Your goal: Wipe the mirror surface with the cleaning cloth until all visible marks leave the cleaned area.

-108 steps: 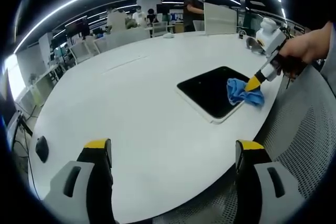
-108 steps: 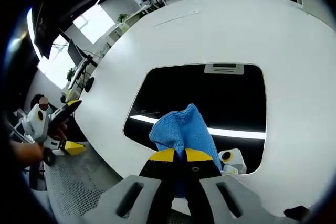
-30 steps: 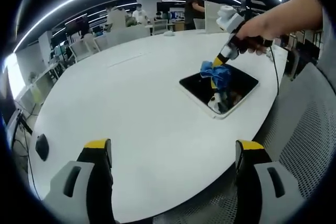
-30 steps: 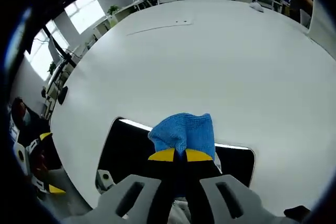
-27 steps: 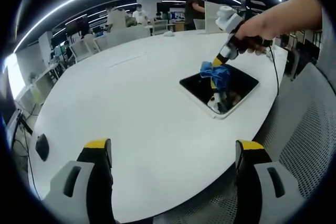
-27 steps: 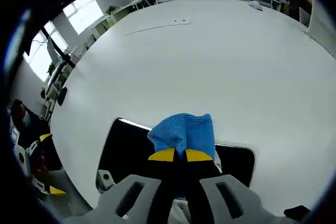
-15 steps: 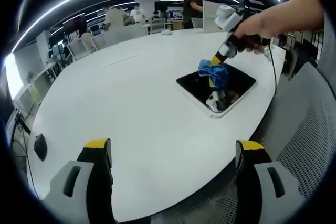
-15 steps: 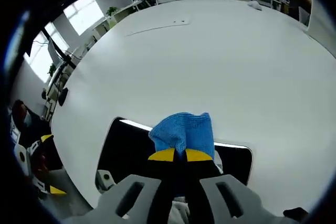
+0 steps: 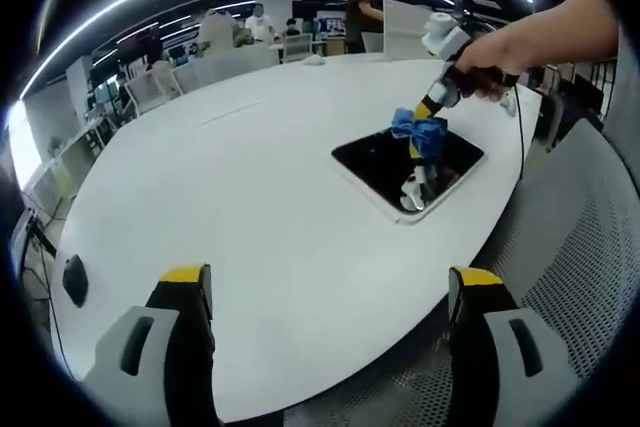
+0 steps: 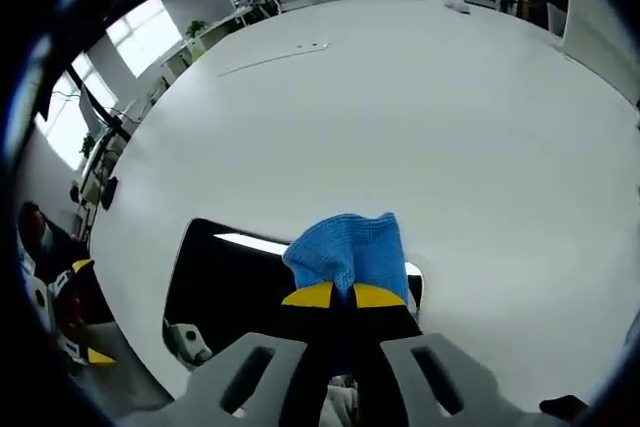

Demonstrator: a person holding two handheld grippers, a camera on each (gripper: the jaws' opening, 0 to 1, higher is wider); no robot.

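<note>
Open-plan office space surrounds a large white oval table in the left gripper view, with ceiling light strips overhead and people standing at desks far off. On the table's right part lies a dark rectangular mirror with a pale rim, flat on the surface. The right gripper, held in a person's hand, comes in from the upper right and presses a blue cleaning cloth onto the mirror's far edge. The left gripper hangs at the near table edge, well apart from the mirror – its yellow-tipped jaws stand wide apart with nothing between them. A small dark object sits at the table's near left edge.

Seen from the right gripper view, the same white table stretches away, windows bright at the far left. The right gripper has its yellow-tipped jaws closed together on the blue cleaning cloth, which bunches up just ahead of them – over the right end of the mirror. A light strip is reflected in the glass.
</note>
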